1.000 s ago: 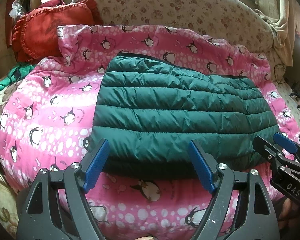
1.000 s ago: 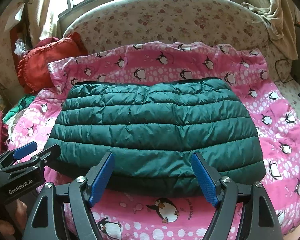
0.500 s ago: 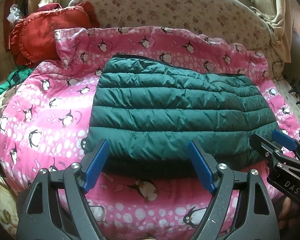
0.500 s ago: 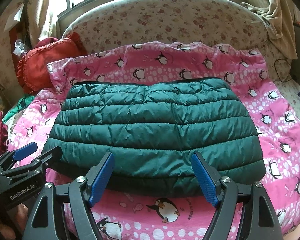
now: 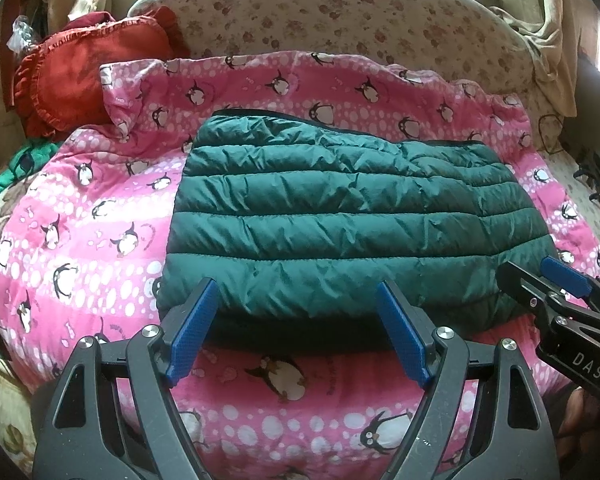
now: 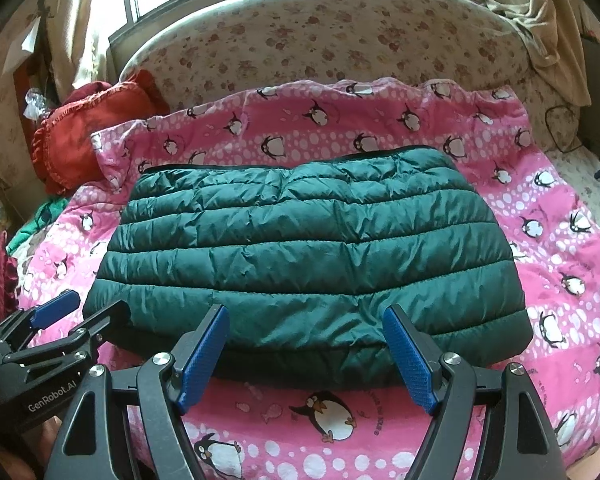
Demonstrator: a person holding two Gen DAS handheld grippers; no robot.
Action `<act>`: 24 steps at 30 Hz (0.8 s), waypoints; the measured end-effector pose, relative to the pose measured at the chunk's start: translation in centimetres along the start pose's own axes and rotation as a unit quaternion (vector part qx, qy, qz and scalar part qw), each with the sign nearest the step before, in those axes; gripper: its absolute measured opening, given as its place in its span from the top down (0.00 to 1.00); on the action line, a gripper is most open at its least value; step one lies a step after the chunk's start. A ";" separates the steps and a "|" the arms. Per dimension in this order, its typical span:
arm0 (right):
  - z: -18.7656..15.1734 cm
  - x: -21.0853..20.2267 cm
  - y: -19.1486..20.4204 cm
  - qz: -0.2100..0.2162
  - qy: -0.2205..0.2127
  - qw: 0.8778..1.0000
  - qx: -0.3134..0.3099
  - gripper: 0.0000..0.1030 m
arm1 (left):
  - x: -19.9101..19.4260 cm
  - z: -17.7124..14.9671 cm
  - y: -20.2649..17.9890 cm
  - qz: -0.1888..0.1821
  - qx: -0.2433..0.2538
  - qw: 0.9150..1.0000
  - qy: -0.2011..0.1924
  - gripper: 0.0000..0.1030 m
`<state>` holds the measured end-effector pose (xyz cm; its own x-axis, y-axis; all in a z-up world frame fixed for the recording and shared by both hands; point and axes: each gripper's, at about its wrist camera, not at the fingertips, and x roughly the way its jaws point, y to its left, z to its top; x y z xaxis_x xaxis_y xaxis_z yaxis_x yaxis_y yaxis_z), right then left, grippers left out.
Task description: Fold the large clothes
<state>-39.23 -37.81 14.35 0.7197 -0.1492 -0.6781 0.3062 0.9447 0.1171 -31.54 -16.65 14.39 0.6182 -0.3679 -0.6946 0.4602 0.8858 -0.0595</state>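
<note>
On the bed, spread over a pink penguin-print quilt (image 5: pixel 100 216), lies the dark green quilted down jacket (image 5: pixel 340 216), folded into a broad padded block with its stitched bands running side to side and a dark edge along its far side. Its near edge sits just beyond both tools. The left tool (image 5: pixel 298 330) hangs over the jacket's near left part, its blue pads wide apart with nothing between them. The right tool (image 6: pixel 306 354) hangs over the near middle of the jacket in its own view, likewise spread wide and empty; neither tool touches the fabric. Beyond the quilt rises a floral padded headboard (image 6: pixel 320 36). A red frilled cushion (image 5: pixel 72 76) rests at the quilt's far left corner, with green cloth (image 5: pixel 24 164) below it.
</note>
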 end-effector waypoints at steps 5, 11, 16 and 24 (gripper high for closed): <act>-0.1 0.0 -0.2 0.001 0.001 1.000 0.003 0.25 | 0.0 -0.1 -0.3 0.002 0.006 1.000 -0.002 0.21; -0.1 0.0 -0.3 0.002 0.003 1.000 0.002 0.25 | 0.1 -0.2 -0.3 0.001 0.006 1.000 0.002 0.21; -0.2 0.1 0.0 -0.002 0.004 1.000 -0.004 0.25 | 0.1 -0.2 -0.2 0.002 0.006 1.000 0.001 0.21; -0.3 0.3 0.3 -0.002 0.008 1.000 -0.008 0.25 | 0.2 -0.2 -0.2 0.001 0.009 1.000 0.002 0.21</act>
<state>-39.14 -37.49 13.98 0.7085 -0.1483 -0.6899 0.2991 0.9486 0.1033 -31.65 -16.85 14.14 0.6170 -0.3654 -0.6970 0.4704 0.8813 -0.0456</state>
